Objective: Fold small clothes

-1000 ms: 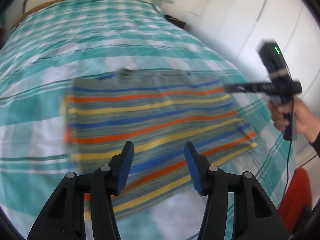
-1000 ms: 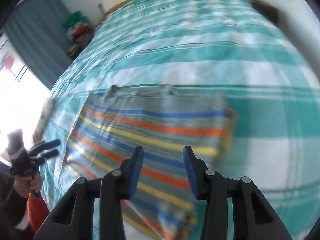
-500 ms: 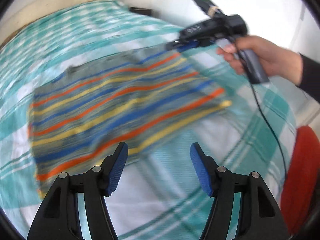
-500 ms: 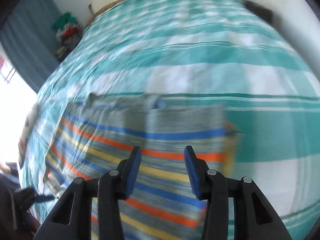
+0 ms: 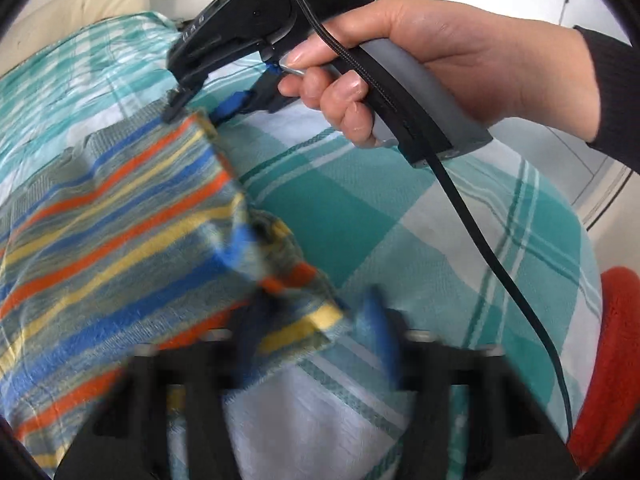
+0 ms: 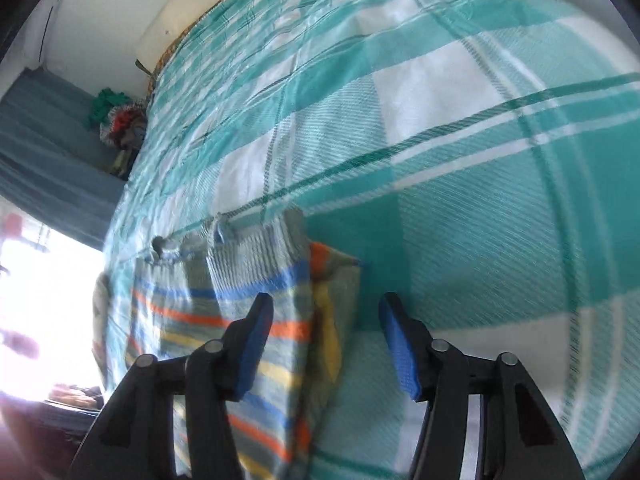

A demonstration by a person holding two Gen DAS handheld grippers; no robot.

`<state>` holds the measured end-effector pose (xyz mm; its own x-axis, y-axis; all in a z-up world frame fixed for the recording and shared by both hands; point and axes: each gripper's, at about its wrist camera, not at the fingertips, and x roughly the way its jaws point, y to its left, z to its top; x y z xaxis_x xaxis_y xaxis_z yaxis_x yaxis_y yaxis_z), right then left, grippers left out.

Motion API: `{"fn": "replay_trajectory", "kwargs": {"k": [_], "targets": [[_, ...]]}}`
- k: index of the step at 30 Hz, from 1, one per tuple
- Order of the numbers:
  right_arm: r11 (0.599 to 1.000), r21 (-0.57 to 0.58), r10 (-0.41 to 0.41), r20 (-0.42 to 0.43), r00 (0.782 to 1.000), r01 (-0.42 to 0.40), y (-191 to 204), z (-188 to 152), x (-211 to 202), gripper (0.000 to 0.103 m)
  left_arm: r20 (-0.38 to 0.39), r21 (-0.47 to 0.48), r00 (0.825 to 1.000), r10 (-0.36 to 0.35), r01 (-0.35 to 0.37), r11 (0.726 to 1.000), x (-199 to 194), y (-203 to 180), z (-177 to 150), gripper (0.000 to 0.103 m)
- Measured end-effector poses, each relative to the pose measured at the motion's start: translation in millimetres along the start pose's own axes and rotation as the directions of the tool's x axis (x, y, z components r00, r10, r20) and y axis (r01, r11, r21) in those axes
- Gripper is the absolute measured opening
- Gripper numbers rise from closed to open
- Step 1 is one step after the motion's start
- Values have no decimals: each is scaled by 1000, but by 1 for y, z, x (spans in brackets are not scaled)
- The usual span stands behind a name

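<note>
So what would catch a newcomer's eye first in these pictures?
The brightly striped garment on the teal checked bedspread, filling the left of the left wrist view. Then the hand at the top holding the right gripper at the garment's far corner, jaws just closing with its edge between them. The left gripper, blurred at the bottom, has likewise been closing around the near corner.

1. Left gripper [image 5: 312,324], blurred, points steeply down; its jaws have just been closing, with a corner of the striped cloth [image 5: 120,220] between them
2. Right gripper [image 6: 324,312] points down, its jaws apart though just closing, the cloth's edge between them unpinched
3. Right hand [image 5: 420,60], dark sleeve [image 5: 616,92] at the wrist, wraps its gripper's handle
</note>
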<state>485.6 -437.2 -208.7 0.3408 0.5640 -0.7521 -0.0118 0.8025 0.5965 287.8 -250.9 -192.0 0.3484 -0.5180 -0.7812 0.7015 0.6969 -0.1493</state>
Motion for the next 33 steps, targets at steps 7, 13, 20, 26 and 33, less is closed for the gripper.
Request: {"fn": "replay_trajectory", "kwargs": {"k": [7, 13, 20, 26, 33], "targets": [[990, -124, -50, 82, 995, 60, 57, -1, -28, 8, 120, -187, 993, -19, 41, 982, -70, 32, -7, 2], [973, -230, 51, 74, 996, -32, 163, 4, -13, 8, 206, -445, 976, 65, 34, 895, -160, 105, -58, 2], [948, -299, 107, -20, 994, -109, 266, -17, 94, 8, 161, -670, 963, 214, -52, 741, -198, 186, -132, 0], [948, -302, 83, -74, 994, -102, 300, -38, 156, 8, 126, -752, 956, 265, -82, 654, -208, 218, -176, 0], [946, -303, 98, -64, 993, -113, 306, -39, 152, 8, 231, -661, 961, 153, 39, 749, -214, 203, -165, 59]]}}
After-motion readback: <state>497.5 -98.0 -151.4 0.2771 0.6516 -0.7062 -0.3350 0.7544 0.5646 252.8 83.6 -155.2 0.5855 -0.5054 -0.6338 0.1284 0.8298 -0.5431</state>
